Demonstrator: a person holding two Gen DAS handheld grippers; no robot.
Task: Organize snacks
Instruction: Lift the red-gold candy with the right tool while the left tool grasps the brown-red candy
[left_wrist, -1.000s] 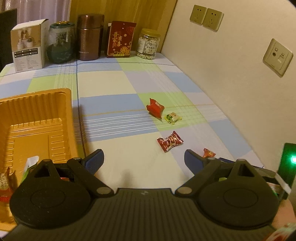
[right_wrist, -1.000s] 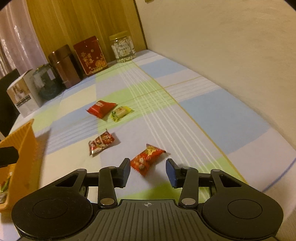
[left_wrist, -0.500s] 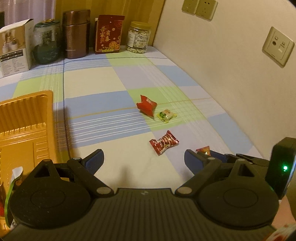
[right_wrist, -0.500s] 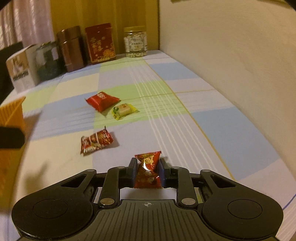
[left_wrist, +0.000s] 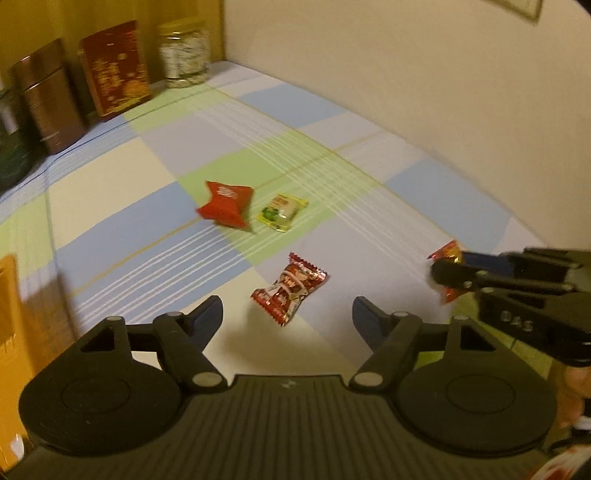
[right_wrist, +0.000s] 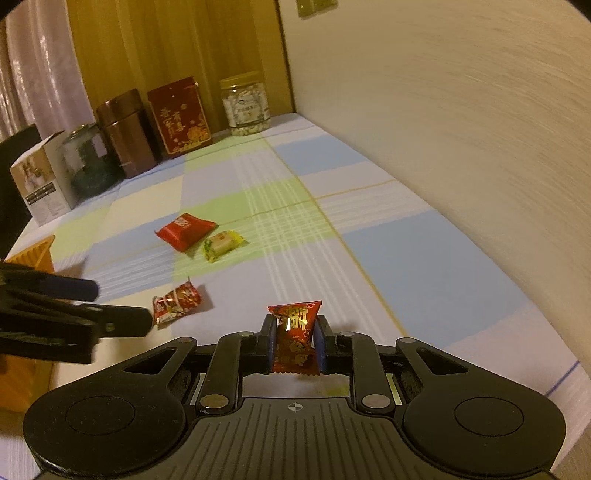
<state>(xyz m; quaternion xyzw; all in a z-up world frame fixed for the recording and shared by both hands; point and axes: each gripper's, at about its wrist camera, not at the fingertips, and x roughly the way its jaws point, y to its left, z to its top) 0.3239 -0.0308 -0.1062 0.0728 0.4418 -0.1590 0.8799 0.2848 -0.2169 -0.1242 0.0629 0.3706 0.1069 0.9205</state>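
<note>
My right gripper (right_wrist: 294, 326) is shut on a red-orange snack packet (right_wrist: 295, 317) and holds it upright just off the checked tablecloth. The left wrist view shows that same packet (left_wrist: 447, 253) in the right gripper (left_wrist: 452, 275) at the right edge. My left gripper (left_wrist: 287, 313) hovers over a dark red wrapped candy (left_wrist: 289, 288), which lies just past its blue fingertips. Its jaws are closing and the pads are not touching the candy. Farther off lie a red packet (left_wrist: 225, 203) and a yellow-green packet (left_wrist: 282, 212). The left gripper (right_wrist: 122, 305) enters the right wrist view beside the dark red candy (right_wrist: 177, 301).
An orange plastic tray (left_wrist: 7, 332) sits at the left edge of the table. Along the back stand a white box (right_wrist: 40, 184), a dark jar (right_wrist: 88, 166), a brown canister (right_wrist: 125, 136), a red tin (right_wrist: 181, 116) and a clear jar (right_wrist: 245, 105). A wall runs along the right.
The right gripper closed on the red-orange packet and raised it slightly. The left gripper swung right and down toward the dark red candy, rolling, and its jaws narrowed.
</note>
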